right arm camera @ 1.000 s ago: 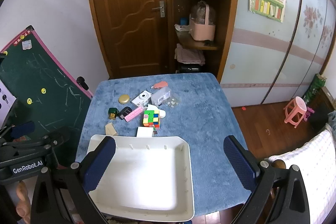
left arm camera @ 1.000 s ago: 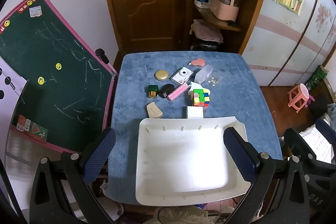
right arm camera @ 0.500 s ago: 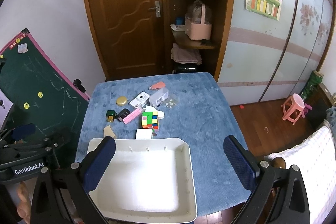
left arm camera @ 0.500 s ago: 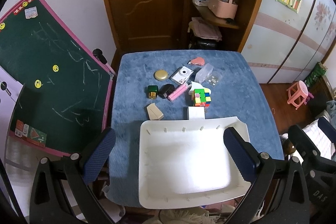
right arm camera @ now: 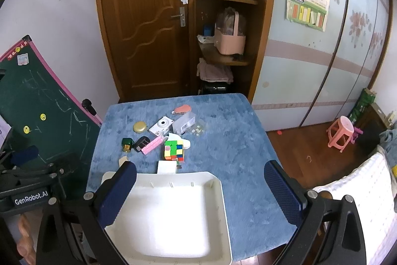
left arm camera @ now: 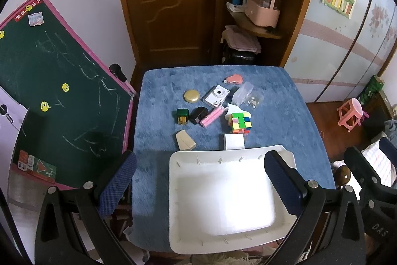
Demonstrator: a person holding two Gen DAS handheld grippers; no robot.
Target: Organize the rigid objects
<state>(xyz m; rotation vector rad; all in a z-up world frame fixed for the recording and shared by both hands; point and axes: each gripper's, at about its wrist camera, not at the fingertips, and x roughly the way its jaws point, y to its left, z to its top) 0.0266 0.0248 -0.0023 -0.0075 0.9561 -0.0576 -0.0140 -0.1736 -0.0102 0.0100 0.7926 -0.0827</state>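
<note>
A white tray (left arm camera: 173,190) lies empty at the near edge of the blue table (left arm camera: 285,103); it also shows in the right wrist view (right arm camera: 220,203). Beyond it lie a colour cube (left arm camera: 239,123), a white box (left arm camera: 234,141), a beige block (left arm camera: 184,140), a pink bar (left arm camera: 211,116), a black item (left arm camera: 198,115), a green bottle (left arm camera: 182,116), a gold lid (left arm camera: 191,95), a white camera (left arm camera: 216,96), a clear box (left arm camera: 242,93) and a pink item (left arm camera: 233,79). My left gripper (left arm camera: 198,180) and my right gripper (right arm camera: 199,193) are open, high above the tray, holding nothing.
A green chalkboard (left arm camera: 49,91) leans at the table's left. A wooden door (left arm camera: 168,4) and shelves (left arm camera: 258,16) stand behind. A pink stool (left arm camera: 351,113) is on the floor at right. The other gripper's frame (right arm camera: 29,180) shows at left in the right wrist view.
Both grippers have risen and drawn back a little; the table looks smaller and lower in the right wrist view. Nothing on the table has moved.
</note>
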